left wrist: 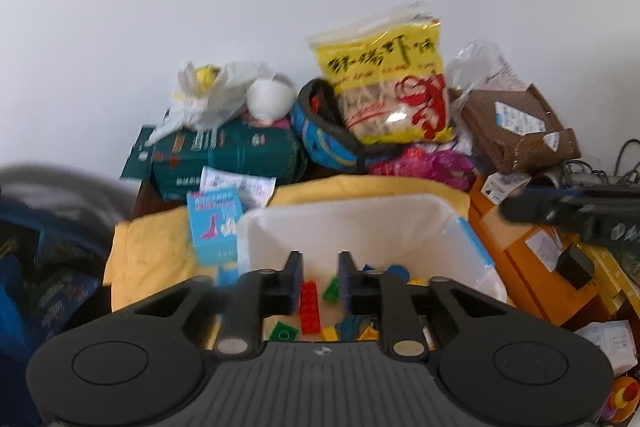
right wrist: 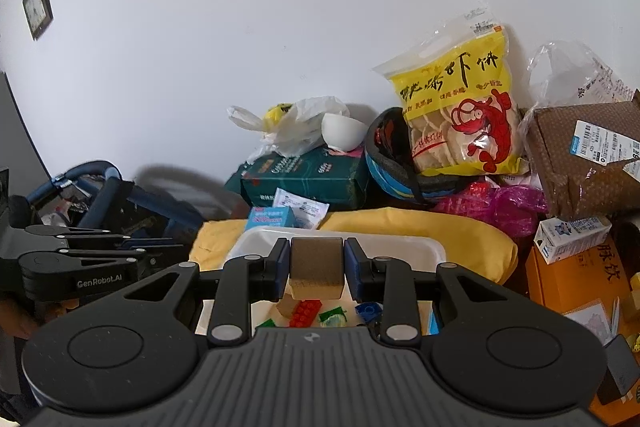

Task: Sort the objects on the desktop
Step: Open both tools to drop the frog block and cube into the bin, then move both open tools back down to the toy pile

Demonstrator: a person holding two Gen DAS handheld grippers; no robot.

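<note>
A white plastic bin (left wrist: 360, 223) stands on a yellow cloth (left wrist: 152, 251) and holds several coloured toy bricks, among them a red brick (left wrist: 310, 307). My left gripper (left wrist: 320, 267) hovers over the bin with its jaws apart and nothing between them. My right gripper (right wrist: 317, 259) is shut on a brown wooden block (right wrist: 316, 267) and holds it above the same bin (right wrist: 400, 247), where a red brick (right wrist: 306, 311) and other pieces lie. The left gripper shows side-on in the right wrist view (right wrist: 168, 251).
Against the wall are a yellow shrimp-cracker bag (left wrist: 392, 87), a green tissue pack (left wrist: 228, 159), a white plastic bag (left wrist: 208, 95), a helmet (left wrist: 320, 127) and a brown parcel (left wrist: 516, 127). A blue box (left wrist: 216, 227) lies left of the bin. Orange boxes (left wrist: 532, 267) stand right.
</note>
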